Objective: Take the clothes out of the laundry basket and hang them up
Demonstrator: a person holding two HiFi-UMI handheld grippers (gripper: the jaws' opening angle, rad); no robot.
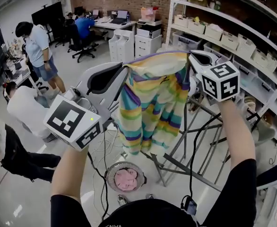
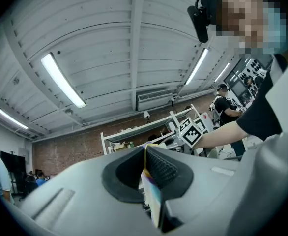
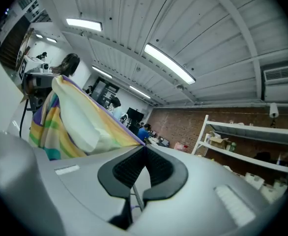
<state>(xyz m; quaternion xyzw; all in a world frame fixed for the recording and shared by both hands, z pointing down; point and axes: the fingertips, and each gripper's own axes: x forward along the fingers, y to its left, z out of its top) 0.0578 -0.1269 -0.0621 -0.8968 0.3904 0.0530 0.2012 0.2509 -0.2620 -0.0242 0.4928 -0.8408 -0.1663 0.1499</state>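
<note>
Left gripper, right gripper pinch striped garment, spread.

Grey grippers, b/w marker cubes, blk sleeves.

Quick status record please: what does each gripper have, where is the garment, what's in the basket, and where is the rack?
left gripper: shut on a top corner of the multi-coloured striped fabric garment
right gripper: shut on the garment's other top corner
garment: held up, spread between both grippers, hanging free
round grey laundry basket: on the floor below, pink clothes inside
grey metal drying rack: behind the garment, right of the basket
hanging: not yet done
</note>
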